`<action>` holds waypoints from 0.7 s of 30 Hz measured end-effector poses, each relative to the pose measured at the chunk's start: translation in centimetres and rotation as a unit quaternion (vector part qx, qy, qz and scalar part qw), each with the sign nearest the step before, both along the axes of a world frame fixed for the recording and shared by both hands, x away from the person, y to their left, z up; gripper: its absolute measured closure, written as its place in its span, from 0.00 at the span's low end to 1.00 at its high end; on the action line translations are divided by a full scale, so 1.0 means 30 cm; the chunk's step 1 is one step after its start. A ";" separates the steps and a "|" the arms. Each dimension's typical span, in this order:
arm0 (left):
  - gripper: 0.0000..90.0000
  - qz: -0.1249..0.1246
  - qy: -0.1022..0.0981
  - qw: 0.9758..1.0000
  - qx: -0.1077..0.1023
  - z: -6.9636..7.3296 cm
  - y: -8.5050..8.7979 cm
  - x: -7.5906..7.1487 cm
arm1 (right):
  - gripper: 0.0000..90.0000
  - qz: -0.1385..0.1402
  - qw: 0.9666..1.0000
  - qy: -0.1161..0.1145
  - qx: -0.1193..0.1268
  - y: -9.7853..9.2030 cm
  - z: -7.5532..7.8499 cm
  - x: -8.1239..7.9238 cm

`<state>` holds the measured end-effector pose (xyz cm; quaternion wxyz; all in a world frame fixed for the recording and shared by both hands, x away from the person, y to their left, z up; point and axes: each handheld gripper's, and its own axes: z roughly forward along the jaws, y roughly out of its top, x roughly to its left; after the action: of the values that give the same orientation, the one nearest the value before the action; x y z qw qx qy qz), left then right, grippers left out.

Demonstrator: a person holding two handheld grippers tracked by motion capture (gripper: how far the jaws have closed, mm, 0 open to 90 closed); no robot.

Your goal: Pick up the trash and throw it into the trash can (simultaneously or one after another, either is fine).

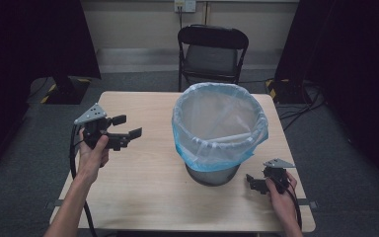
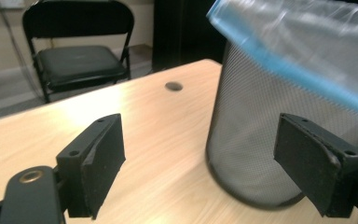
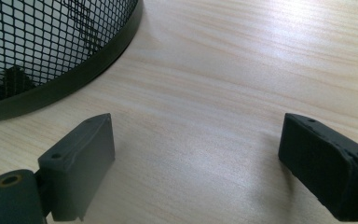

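From the high view I see the mesh bin [image 1: 212,168] standing upright mid-table, mouth up, its clear blue-edged liner [image 1: 219,126] folded over the rim. My left gripper [image 1: 127,126] hovers to its left, jaws apart, empty. Left gripper view: bin just beyond the gaping jaws. Right gripper view: my right gripper [image 3: 196,163] spread wide over bare table [image 3: 242,70] near the bin's base.

The table [image 1: 143,197] has a pale wood-grain top, smooth with a soft shine. The bin [image 2: 247,154] is fine black metal mesh with a smooth dark band at its base. The liner bag [image 1: 217,123] is thin, translucent plastic, blue-tinted and wrinkled. The chair [image 1: 212,54] has a matt dark padded seat.
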<state>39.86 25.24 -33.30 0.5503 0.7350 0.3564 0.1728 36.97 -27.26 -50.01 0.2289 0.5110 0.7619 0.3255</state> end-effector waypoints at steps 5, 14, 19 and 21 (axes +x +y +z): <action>0.17 0.037 0.012 0.999 0.018 -0.069 0.043 -0.023 | 0.11 0.000 1.000 0.000 0.000 0.000 0.000 0.000; 0.17 0.053 0.055 0.997 0.033 -0.169 0.101 -0.039 | 0.11 0.000 1.000 0.000 0.000 0.000 0.000 0.000; 0.18 0.067 0.084 0.993 0.045 -0.242 0.133 -0.049 | 0.11 0.000 1.000 0.000 0.000 0.000 0.000 0.000; 0.18 0.073 0.097 0.992 0.044 -0.271 0.146 -0.055 | 0.11 0.000 1.000 0.000 0.000 0.000 0.000 0.000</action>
<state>38.22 29.61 -41.44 0.4666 0.7435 0.4529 0.1563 36.97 -27.26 -50.02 0.2291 0.5108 0.7620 0.3255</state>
